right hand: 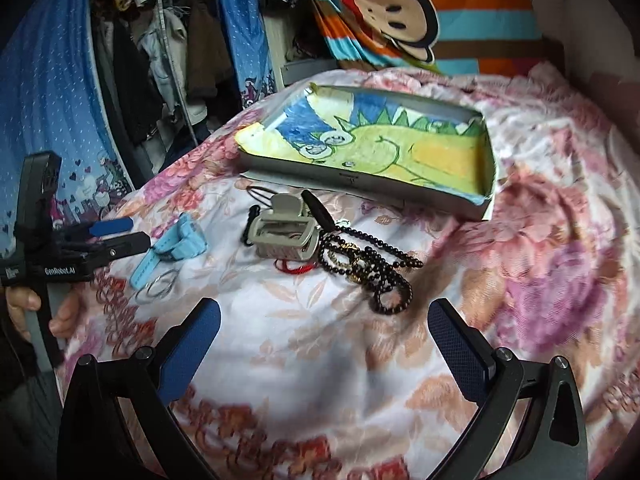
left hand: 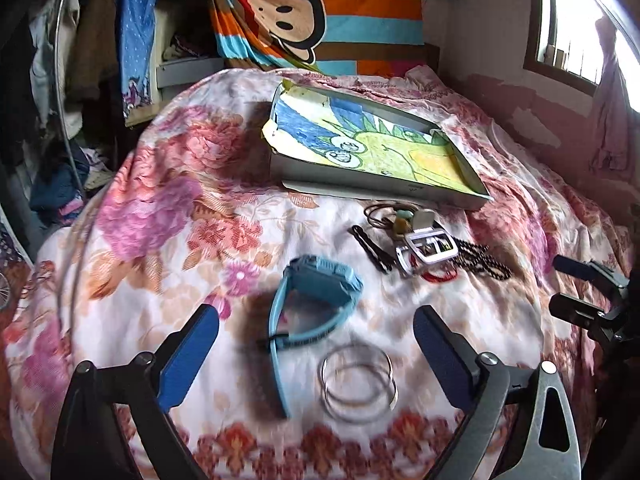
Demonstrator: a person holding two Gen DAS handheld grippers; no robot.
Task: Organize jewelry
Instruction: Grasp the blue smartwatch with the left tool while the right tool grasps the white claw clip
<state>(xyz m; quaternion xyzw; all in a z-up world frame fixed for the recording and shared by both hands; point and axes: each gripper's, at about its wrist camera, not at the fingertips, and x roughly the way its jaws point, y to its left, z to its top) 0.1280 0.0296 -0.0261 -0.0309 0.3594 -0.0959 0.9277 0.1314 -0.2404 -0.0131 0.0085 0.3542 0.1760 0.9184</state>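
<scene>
**On the bed, loose jewelry and two wide tools: where this could slip**

On the bed (left hand: pixel 168 184), between our two tools, the jewelry lies in two groups in front of the tray (left hand: pixel 452 196). Nearest our left tool (left hand: pixel 316 356) sit the blue watch (left hand: pixel 316 304) and the thin bangles (left hand: pixel 358 384), the watch strap just beside the rings. Further off, a tangled pile holds the clip (right hand: pixel 282 234), the black beads (right hand: pixel 372 268), a red cord (right hand: pixel 298 269) and hairpins (left hand: pixel 370 250), all touching or overlapping.

Our left tool stands wide with nothing between its pads; our right tool (right hand: pixel 324 344) is also wide and empty, hovering over bare quilt short of the beads.

What worries us, judging from this layout:

- The quilt is soft and wrinkled. Pressing down for the bangles may sink them into the cloth, so the pads close on fabric instead.
- The bangles are stacked and thin; a pinch may take one and leave or flick the others.
- The watch strap lies so close that a grab for the rings could drag it along.
- In the pile, the beads loop around the clip's edge; lifting either may haul the red cord and hairpins with it, then scatter them.
- The tray sits tilted on the bedding, so a dropped piece may slide to its low side.
</scene>
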